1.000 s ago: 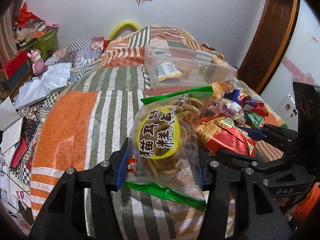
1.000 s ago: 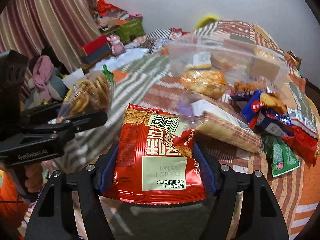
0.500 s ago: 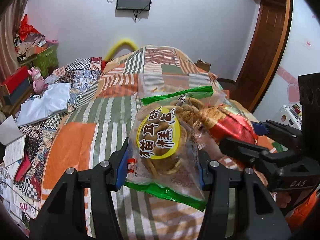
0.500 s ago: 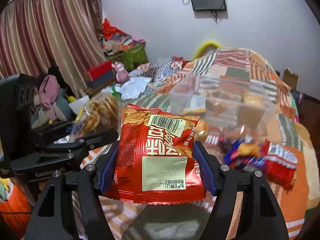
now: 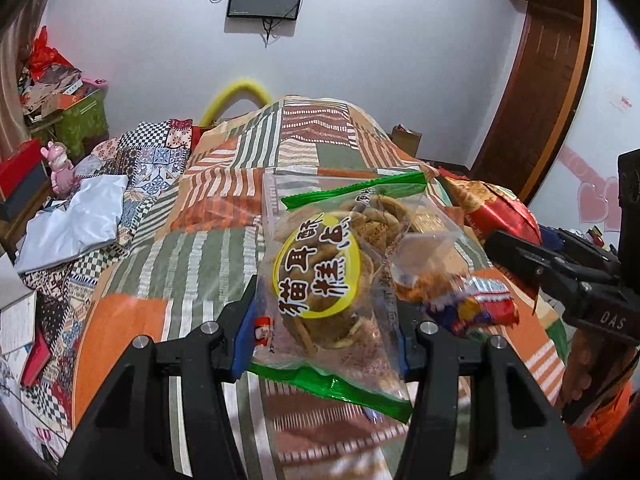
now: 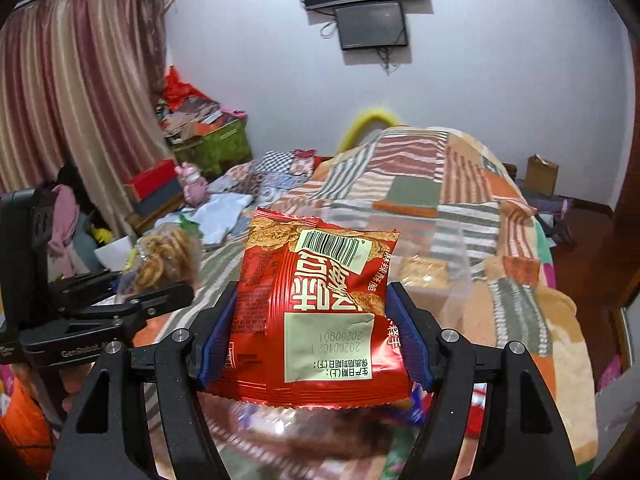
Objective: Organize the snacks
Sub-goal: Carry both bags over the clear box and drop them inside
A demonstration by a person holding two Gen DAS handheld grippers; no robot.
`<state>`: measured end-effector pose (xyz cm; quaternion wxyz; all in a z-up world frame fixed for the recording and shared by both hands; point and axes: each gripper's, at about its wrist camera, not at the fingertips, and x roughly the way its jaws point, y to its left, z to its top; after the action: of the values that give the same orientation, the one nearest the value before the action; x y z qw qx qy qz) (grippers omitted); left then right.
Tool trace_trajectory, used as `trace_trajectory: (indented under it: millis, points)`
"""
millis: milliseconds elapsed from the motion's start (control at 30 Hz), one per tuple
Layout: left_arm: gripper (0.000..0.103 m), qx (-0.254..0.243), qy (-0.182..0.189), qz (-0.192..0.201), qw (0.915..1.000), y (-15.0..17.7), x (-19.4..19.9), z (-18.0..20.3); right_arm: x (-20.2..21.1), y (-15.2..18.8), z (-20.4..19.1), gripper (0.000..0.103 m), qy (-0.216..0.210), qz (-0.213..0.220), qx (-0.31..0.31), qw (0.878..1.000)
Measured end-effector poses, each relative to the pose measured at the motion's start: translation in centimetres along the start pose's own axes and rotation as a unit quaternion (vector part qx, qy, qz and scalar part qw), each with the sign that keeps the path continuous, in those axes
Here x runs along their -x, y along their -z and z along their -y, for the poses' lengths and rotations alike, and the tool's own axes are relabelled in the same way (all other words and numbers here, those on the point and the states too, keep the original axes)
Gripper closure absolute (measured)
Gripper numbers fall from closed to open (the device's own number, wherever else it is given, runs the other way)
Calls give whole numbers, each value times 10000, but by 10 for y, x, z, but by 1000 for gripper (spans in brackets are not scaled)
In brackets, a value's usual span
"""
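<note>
Left wrist view: the left gripper is clamped on a clear plastic bag of twisted brown biscuits with green sealed ends and a yellow round label, its blue pads pressing the bag's two sides low down. The bag hangs in the air above the patchwork orange, green and white striped bedspread. Just beyond it sits a clear plastic storage box, far centre on the bed. To the right, blurred loose snack packets lie on the cover, and the right gripper's dark body reaches in from the right edge. Right wrist view: the right gripper is closed on a red foil snack packet with a barcode sticker and a pale date label, pads on its left and right edges, the packet upright and clear of the bed. The clear box shows faintly behind it, right of centre. The left gripper's body sits at the near left with the biscuit bag in it. Handling, as a judgement: both packs look light, air-filled and crushable; the biscuits are brittle, the foil slick. A side hold near the sealed seams, with light pressure, seems safest; squeezing the middle risks breaking the contents.
</note>
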<state>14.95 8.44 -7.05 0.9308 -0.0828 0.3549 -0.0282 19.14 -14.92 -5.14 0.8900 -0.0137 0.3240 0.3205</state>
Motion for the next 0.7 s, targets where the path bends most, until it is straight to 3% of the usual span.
trace_trajectory:
  millis: [300,500,700]
  points:
    - [50,-51,13,-122,9999,-39,-55,2,-43,-29,29,35,332,-111,28,9994]
    - [50,82,212,-342,9992,-58,-91,-2,-86,-41,42,35,355,-449,-30,9984]
    - [50,166,160,-488,9985,-66,-118,-8,-125,-43,49,35,328,-913,-12,9953]
